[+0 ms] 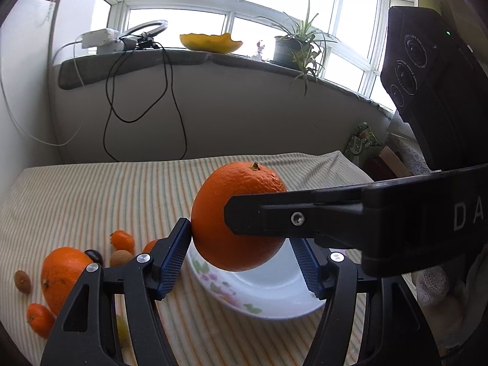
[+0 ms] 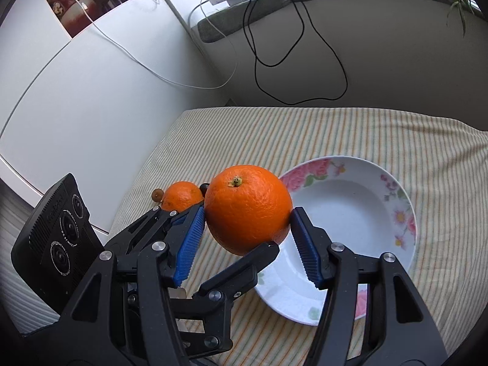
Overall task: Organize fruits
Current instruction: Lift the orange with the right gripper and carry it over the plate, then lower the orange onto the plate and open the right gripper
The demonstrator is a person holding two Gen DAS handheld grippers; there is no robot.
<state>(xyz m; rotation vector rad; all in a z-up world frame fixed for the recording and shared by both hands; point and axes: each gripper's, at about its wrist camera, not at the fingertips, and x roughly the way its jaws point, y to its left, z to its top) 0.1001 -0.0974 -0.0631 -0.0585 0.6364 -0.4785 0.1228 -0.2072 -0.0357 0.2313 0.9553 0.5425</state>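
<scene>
Your striped cloth [image 2: 335, 128] covered the whole work surface, and on it sat the white floral plate [image 2: 393, 201], bare inside. Above the plate's near-left rim you had the large orange [image 2: 247, 209] lifted clear of the cloth, stem end up, and both tools were on it at once. Your right gripper [image 2: 247, 224] held it across its middle: in the right wrist view one blue ribbed pad [image 2: 190, 245] pressed the fruit's left flank and the other met its right flank, so the fingers stood about half apart, closed on the orange. Your left gripper [image 1: 241, 244] gripped the same orange [image 1: 213, 213] from the other direction; in the left wrist view its blue pad [image 1: 174, 259] touched the fruit's lower left side, while the opposite pad sat behind the right gripper's black finger that crossed the fruit's front, so that contact was partly hidden. To the left on the cloth lay a second orange [image 1: 62, 274], and around it a few small tangerines [image 1: 122, 240], a dark grape [image 1: 94, 255] and a small brown fruit [image 1: 22, 281], all well apart from the plate.
</scene>
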